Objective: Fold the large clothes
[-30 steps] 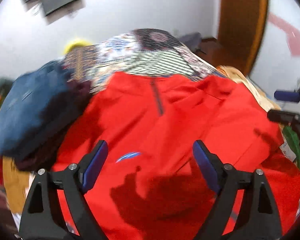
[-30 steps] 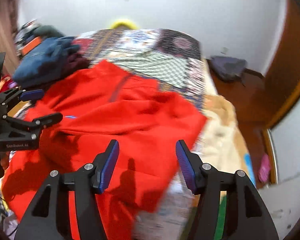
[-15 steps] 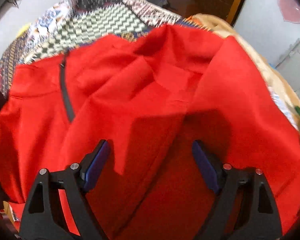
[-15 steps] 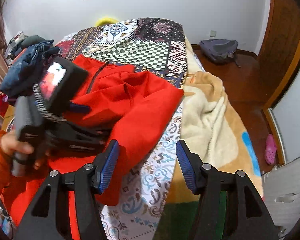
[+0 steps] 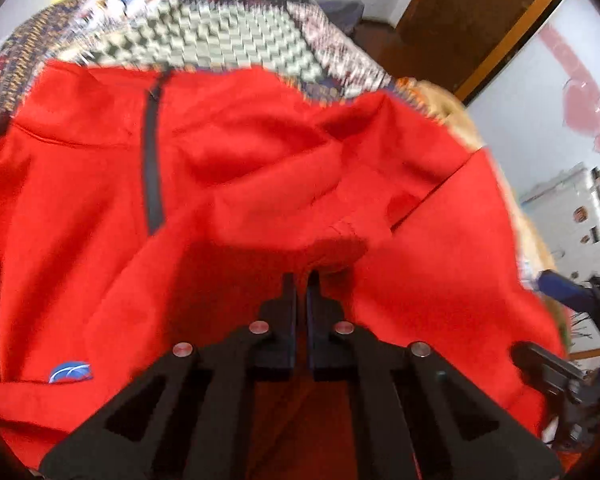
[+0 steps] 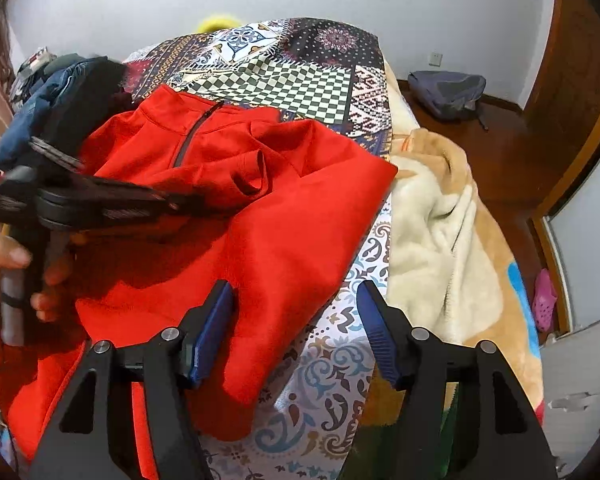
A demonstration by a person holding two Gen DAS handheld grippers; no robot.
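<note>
My left gripper (image 5: 301, 280) has its jaws pinching a fold of the red fleece (image 6: 284, 220), which is spread across the bed (image 6: 340, 360); right gripper (image 6: 296, 320) jaws spread wide over its near edge.

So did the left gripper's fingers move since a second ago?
Yes. The left gripper has closed from wide open: its fingers now pinch a fold of the red zip-neck pullover, just right of its dark zipper.

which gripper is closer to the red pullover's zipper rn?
Left. The left gripper sits mid-garment just below the zipper; the right gripper hovers open over the hem.
</note>
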